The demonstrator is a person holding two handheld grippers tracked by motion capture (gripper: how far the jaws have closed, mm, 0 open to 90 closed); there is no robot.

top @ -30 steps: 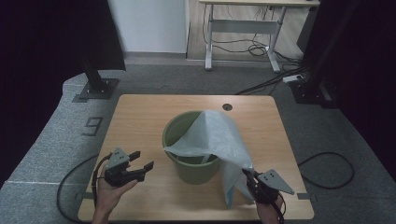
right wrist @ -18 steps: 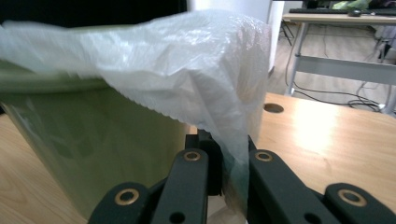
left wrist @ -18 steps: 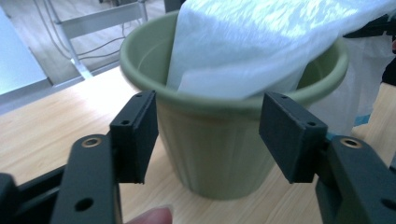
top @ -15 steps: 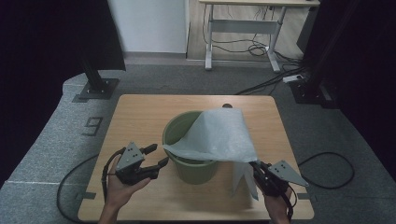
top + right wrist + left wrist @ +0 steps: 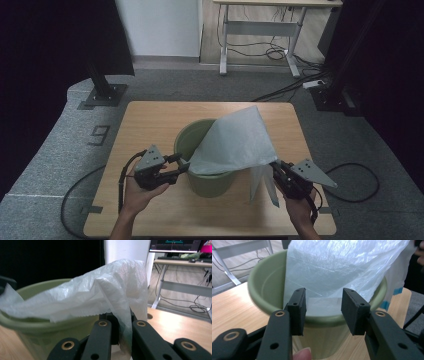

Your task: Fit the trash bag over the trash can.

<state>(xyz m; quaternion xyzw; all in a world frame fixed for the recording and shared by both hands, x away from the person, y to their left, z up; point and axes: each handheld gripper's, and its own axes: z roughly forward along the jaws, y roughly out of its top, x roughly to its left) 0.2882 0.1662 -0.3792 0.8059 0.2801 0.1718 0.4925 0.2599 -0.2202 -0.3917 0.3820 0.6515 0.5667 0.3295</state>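
Note:
A green bucket point(image 5: 207, 182) stands mid-table with a thin white plastic bag point(image 5: 235, 142) draped over it like a tent. My right gripper point(image 5: 275, 170) is at the bucket's right side, shut on a fold of the bag point(image 5: 100, 297) and holding it up above the rim point(image 5: 32, 325). My left gripper point(image 5: 182, 164) is at the bucket's left rim. Its jaws have just been closing and still stand apart point(image 5: 324, 302). The bag's lower edge point(image 5: 322, 305) and the rim point(image 5: 265, 290) lie just beyond the pads, which press on nothing.
The wooden table point(image 5: 150, 120) has bare surface to the left of and behind the bucket. Cables trail off both front corners. On the floor beyond are a black stand base point(image 5: 102, 95) and a desk frame point(image 5: 260, 25).
My left gripper has moved right to the bucket's rim with its jaws narrowing. My right gripper has risen with the bag, drawing it into a taller peak.

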